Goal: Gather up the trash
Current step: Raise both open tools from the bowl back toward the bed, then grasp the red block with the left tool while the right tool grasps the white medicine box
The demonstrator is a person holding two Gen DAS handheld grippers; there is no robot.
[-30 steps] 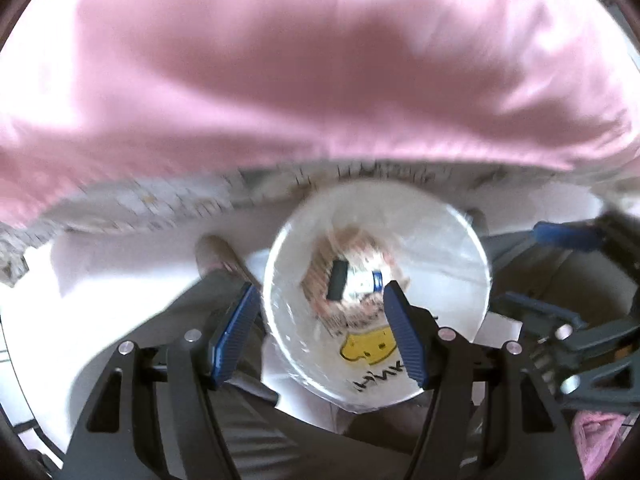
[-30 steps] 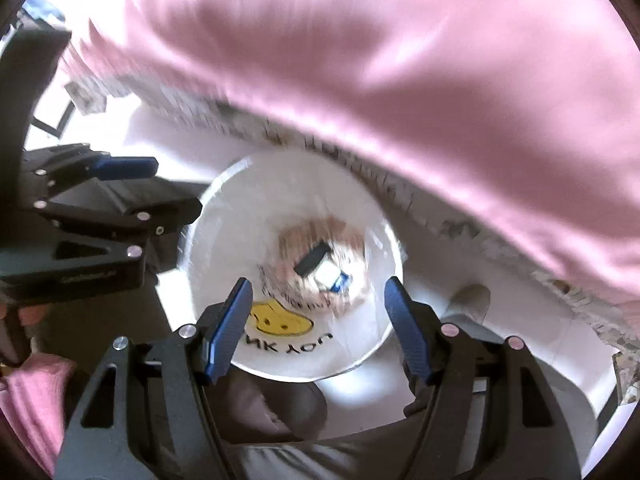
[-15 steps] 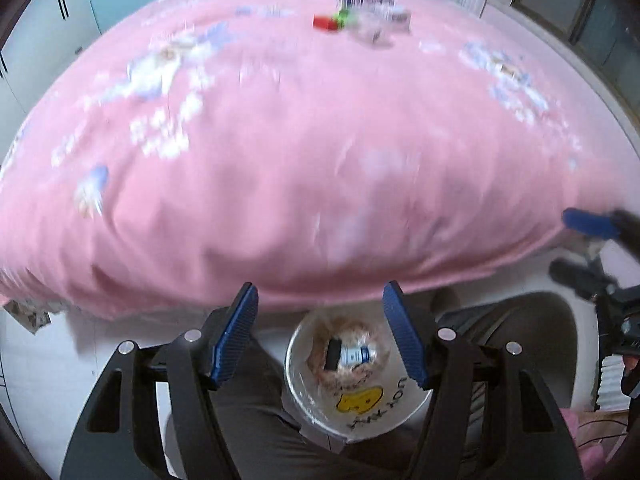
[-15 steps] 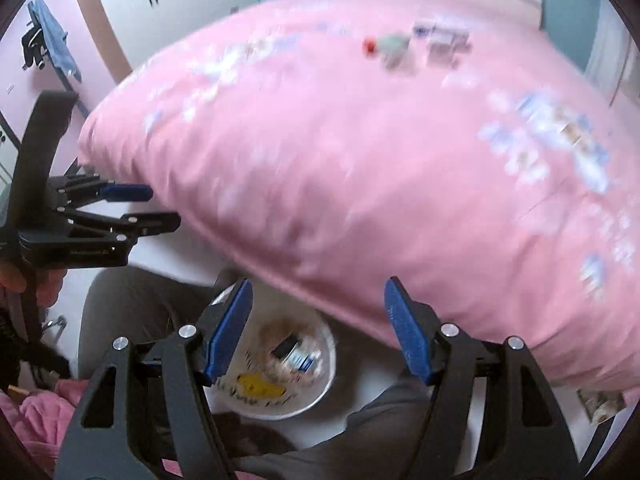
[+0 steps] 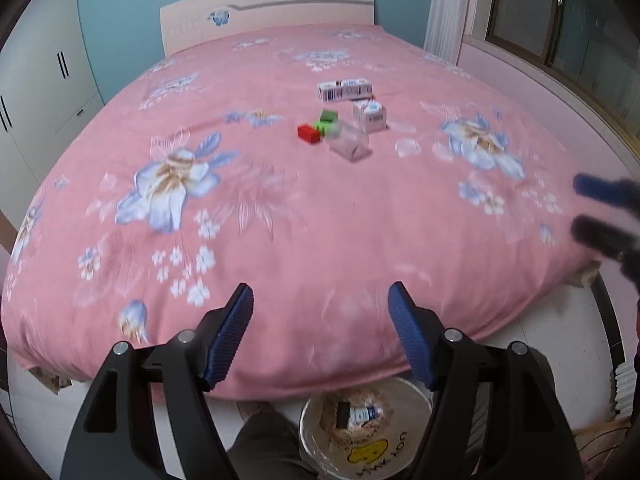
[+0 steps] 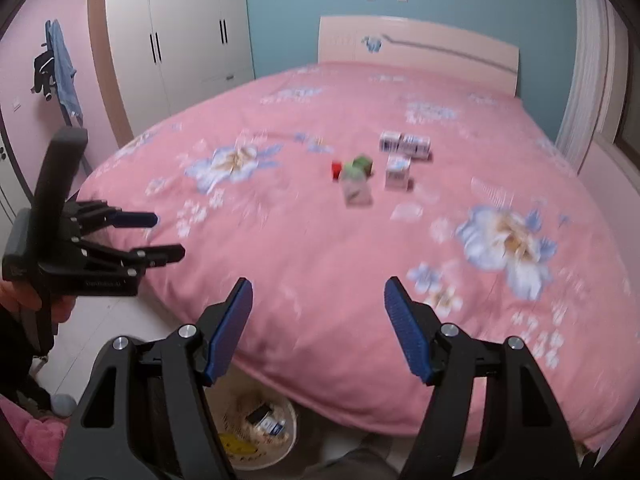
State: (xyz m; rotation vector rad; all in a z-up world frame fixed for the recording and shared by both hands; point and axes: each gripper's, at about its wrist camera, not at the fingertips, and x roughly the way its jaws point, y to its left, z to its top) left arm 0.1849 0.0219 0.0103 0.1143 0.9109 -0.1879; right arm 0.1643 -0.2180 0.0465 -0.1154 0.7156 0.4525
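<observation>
Left wrist view: the left tongs are open with nothing between the blue pads, and they are opening wider. Under them, on the floor at the foot of the bed, sits a white trash bin with a yellow smiley on its bag and some trash inside. A person's leg is just beside the bin. Past the tongs lies the big pink bed with blue flowers on its cover. Far up on the bed, the trash lies in a small bunch: a red block, a green block, a clear box and two white cartons.

In the right wrist view, the right tongs are open too and hold nothing. A hand holds the left tongs off to the side. White wardrobes stand beside the bed.
</observation>
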